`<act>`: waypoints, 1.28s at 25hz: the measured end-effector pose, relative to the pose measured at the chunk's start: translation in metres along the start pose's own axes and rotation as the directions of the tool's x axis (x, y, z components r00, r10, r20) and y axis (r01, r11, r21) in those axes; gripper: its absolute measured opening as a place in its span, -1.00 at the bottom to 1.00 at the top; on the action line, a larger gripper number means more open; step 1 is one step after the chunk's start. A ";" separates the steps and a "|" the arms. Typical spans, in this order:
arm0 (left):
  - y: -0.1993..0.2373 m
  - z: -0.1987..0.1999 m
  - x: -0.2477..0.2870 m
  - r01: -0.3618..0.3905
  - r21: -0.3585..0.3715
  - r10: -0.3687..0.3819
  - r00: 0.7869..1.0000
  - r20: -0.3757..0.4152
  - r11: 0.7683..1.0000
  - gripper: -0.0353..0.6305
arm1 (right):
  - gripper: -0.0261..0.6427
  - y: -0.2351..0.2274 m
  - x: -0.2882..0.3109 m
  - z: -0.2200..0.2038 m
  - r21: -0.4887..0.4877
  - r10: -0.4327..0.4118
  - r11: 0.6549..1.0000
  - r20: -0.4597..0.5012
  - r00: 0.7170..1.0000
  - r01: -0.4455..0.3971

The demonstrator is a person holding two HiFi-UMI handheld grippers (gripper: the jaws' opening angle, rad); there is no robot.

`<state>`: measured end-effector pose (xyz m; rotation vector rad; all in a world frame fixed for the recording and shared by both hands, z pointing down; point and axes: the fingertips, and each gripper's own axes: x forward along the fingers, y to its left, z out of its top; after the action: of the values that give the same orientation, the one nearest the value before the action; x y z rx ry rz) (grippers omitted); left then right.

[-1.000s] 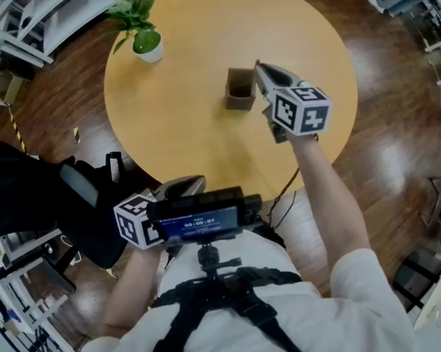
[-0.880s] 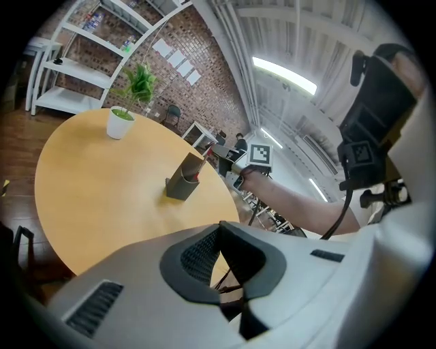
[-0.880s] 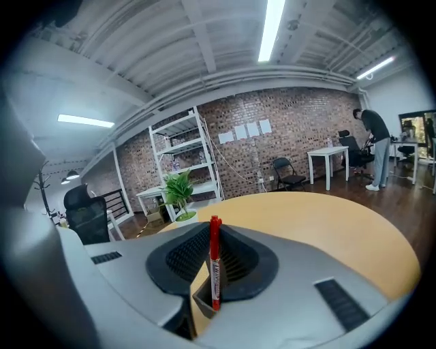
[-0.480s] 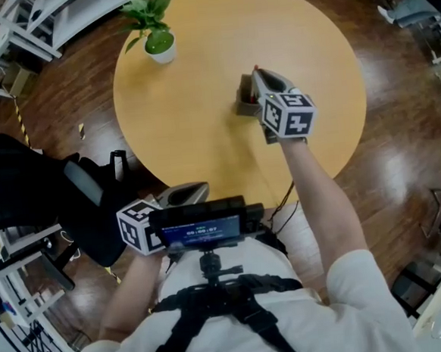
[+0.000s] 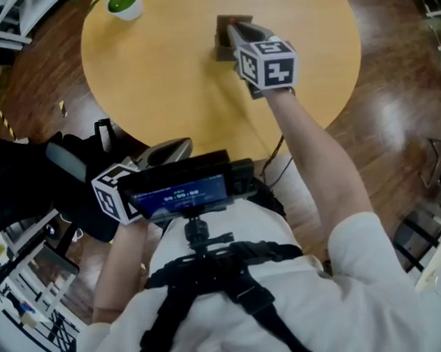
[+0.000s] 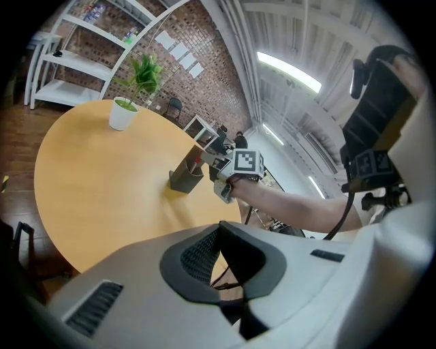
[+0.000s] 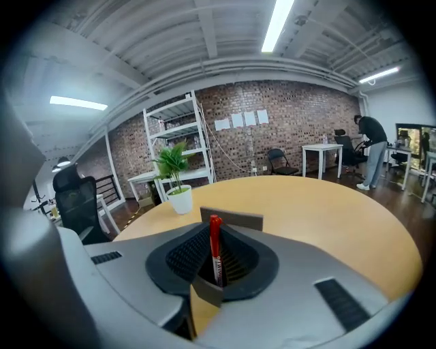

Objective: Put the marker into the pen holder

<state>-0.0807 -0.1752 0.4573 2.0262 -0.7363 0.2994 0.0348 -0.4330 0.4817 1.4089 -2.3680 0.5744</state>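
Note:
On the round yellow table (image 5: 159, 77) stands a grey square pen holder (image 5: 225, 46), also in the left gripper view (image 6: 185, 178). My right gripper (image 5: 233, 32) sits right over it, shut on a red marker (image 7: 215, 245) that stands upright between the pads. The marker's lower end reaches down inside the holder; the holder's far wall (image 7: 235, 219) shows behind it and a near corner below. My left gripper (image 5: 174, 146) hangs off the table's near edge by my body, jaws together with nothing in them (image 6: 225, 262).
A small potted plant (image 5: 121, 0) stands at the table's far left edge. A black office chair (image 5: 23, 179) is on the floor to my left. A screen on a chest mount (image 5: 180, 193) covers part of the view. White shelving (image 7: 174, 136) lines the brick wall.
My right gripper has carried the marker from beside the pen holder's right side to directly over it. The left gripper stays by the table's edge.

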 end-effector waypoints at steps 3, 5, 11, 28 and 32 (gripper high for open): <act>-0.002 -0.003 0.001 0.003 -0.007 -0.003 1.000 -0.012 1.000 -0.91 | -0.80 -0.009 0.004 -0.021 0.008 -0.021 1.000 -0.054 0.998 0.021; -0.005 -0.007 0.002 0.011 -0.002 -0.011 1.000 -0.025 1.000 -0.91 | -0.79 -0.016 0.002 -0.023 0.029 -0.031 0.999 -0.069 0.997 0.033; -0.003 -0.014 0.008 0.046 -0.001 -0.046 0.996 -0.071 0.999 -0.91 | -0.33 -0.017 -0.006 -0.024 0.045 -0.066 0.997 -0.091 0.994 0.070; -0.026 -0.004 0.023 0.151 0.100 -0.143 0.986 -0.086 0.983 -0.91 | -0.20 0.011 -0.116 0.004 0.092 -0.102 0.991 0.099 0.990 0.093; -0.037 0.007 0.022 0.153 0.150 -0.148 0.988 -0.047 0.977 -0.91 | -0.20 0.018 -0.146 -0.010 0.105 -0.102 0.990 0.078 0.992 0.093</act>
<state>-0.0414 -0.1750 0.4385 2.2030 -0.5480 0.3113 0.0867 -0.3109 0.4186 1.6127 -2.3473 0.6283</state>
